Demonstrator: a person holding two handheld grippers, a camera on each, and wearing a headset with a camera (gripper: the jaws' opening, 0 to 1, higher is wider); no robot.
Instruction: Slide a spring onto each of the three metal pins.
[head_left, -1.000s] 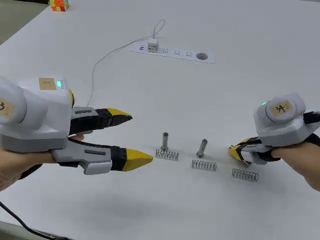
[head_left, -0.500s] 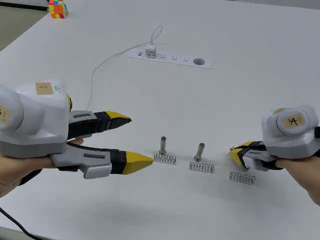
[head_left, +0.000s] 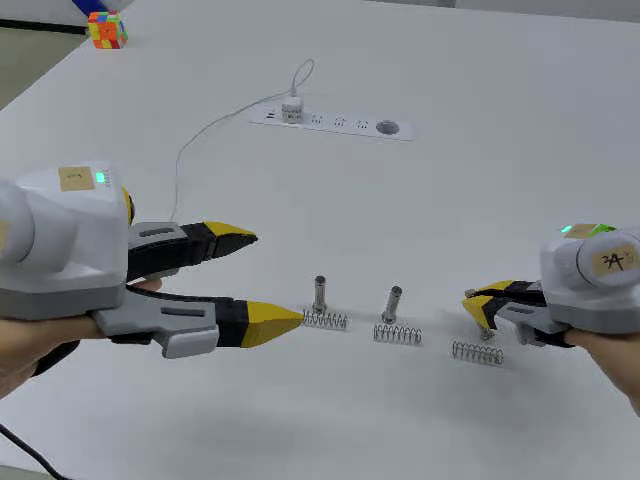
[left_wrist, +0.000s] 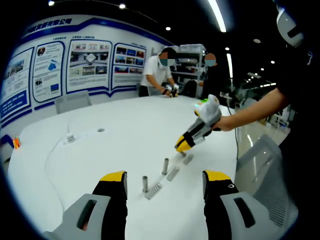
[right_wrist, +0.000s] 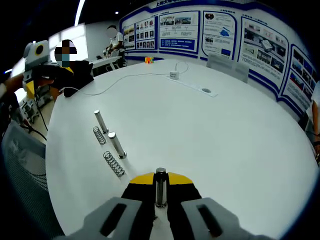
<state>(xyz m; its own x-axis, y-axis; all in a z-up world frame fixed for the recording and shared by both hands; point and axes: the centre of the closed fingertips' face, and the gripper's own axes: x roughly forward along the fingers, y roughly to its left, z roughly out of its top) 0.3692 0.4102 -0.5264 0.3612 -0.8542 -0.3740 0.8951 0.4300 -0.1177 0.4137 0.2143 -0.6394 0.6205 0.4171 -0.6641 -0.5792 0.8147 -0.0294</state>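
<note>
Left tongs (head_left: 278, 278) spread wide, right tongs (head_left: 477, 303) clamped on a pin (right_wrist: 160, 189), white table (head_left: 450, 200), blue-framed wall posters (right_wrist: 220, 25)

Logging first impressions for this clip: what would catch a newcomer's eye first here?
The big left gripper hangs open at the left of the table. Mid-table two metal pins stand upright, three springs lying beside them; at the right, the right gripper is shut on the third pin.

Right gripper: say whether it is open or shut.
Shut: the right gripper clamps a metal pin between its jaws, seen in the right gripper view.
</note>
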